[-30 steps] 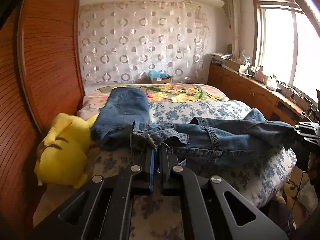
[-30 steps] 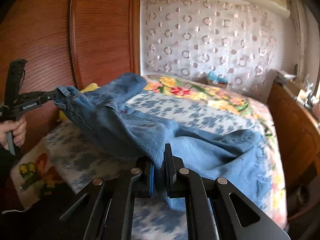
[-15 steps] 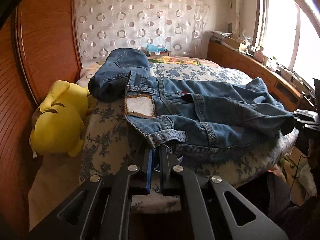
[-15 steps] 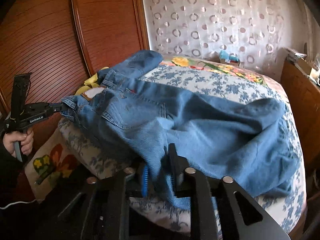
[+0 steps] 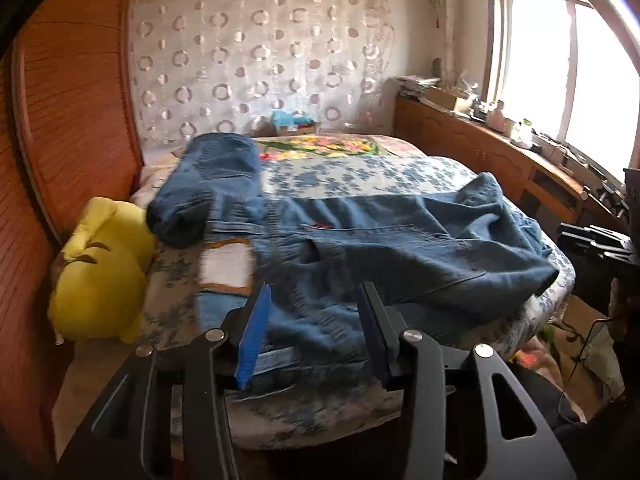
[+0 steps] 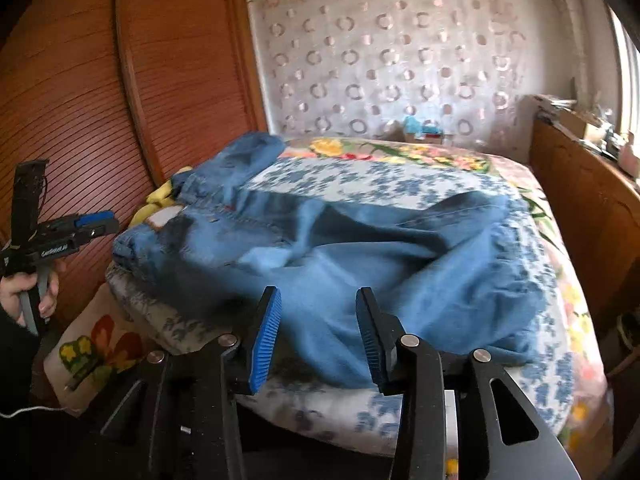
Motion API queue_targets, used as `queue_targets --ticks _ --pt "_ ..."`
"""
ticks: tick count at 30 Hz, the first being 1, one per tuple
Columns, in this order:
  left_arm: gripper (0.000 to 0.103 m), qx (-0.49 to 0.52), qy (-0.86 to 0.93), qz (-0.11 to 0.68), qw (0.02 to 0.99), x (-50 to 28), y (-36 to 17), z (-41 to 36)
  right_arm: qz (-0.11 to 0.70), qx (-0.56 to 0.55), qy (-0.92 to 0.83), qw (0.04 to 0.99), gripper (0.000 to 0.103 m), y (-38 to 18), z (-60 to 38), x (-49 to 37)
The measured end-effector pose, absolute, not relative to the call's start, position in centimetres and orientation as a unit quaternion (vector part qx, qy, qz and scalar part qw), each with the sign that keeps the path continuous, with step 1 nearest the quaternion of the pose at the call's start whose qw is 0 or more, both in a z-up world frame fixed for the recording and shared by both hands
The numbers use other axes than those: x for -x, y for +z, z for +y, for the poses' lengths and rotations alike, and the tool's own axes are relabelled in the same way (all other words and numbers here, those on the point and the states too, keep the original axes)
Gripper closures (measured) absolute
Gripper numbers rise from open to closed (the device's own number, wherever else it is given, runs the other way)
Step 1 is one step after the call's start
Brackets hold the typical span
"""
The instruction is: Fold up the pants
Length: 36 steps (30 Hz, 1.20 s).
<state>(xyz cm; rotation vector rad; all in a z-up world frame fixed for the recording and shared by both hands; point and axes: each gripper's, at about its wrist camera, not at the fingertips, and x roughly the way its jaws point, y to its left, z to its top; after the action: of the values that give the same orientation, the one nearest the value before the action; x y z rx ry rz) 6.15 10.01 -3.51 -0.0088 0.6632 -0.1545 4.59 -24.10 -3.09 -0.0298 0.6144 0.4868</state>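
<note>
Bedroom with wood-panelled wardrobe doors on one side, a circle-patterned curtain on the far wall and a bright window over a low wooden cabinet. A bed with a blue-and-white floral cover point(image 5: 360, 172) fills the middle of both views.

Across the near edge of the bed lies a pair of blue denim jeans point(image 5: 400, 248), spread roughly flat but rumpled. Its long axis runs along that near edge, side to side in both views: the waistband, with a pale label patch showing, sits toward the near corner by the wardrobe, and the legs trail toward the near corner on the window side. A second, darker folded denim garment point(image 5: 208, 184) rests behind the waistband end, touching it. A yellow plush toy point(image 5: 100, 268) sits beside the bed against the wardrobe.

The left gripper point(image 5: 312, 336) hovers over the waistband end at the bed's near edge. Its jaws have just been opening and stand apart, with denim beneath them but not pinched. The right gripper point(image 6: 318, 334) hovers at the leg end, also at the near edge. Its jaws have likewise just been opening and press on nothing, though cloth lies between and below them. In the right wrist view, a person's hand point(image 6: 24, 292) holds the left gripper's handle.

The jeans appear just laid down. Each gripper is nearest its own end, so the next fold likely needs a fresh grasp along this side-to-side length.
</note>
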Motion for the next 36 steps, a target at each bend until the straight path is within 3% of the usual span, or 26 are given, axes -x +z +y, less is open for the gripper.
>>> queue_targets --ticks 2,3,4,22,36 --pt "0.053 0.008 -0.089 0.329 0.940 -6.9 -3.9 8.9 0.296 0.009 0.227 0.928 0.062 -3.0 -25.1 -3.9" --pt "0.036 0.010 -0.094 0.331 0.939 -7.4 -4.2 8.3 0.295 0.008 0.222 0.930 0.062 -3.0 -25.1 -3.5" --pt "0.027 0.012 -0.098 0.329 0.939 -7.6 -4.4 7.9 0.293 0.007 0.217 0.931 0.062 -2.8 -25.5 -3.3" --pt "0.025 0.007 -0.129 0.351 0.927 -10.6 -6.3 3.7 0.305 0.014 0.127 0.944 0.060 -4.3 -29.6 -9.3" --pt "0.025 0.007 -0.121 0.363 0.924 -10.1 -8.7 3.4 0.378 -0.021 0.075 0.922 0.060 -6.0 -31.0 -11.9"
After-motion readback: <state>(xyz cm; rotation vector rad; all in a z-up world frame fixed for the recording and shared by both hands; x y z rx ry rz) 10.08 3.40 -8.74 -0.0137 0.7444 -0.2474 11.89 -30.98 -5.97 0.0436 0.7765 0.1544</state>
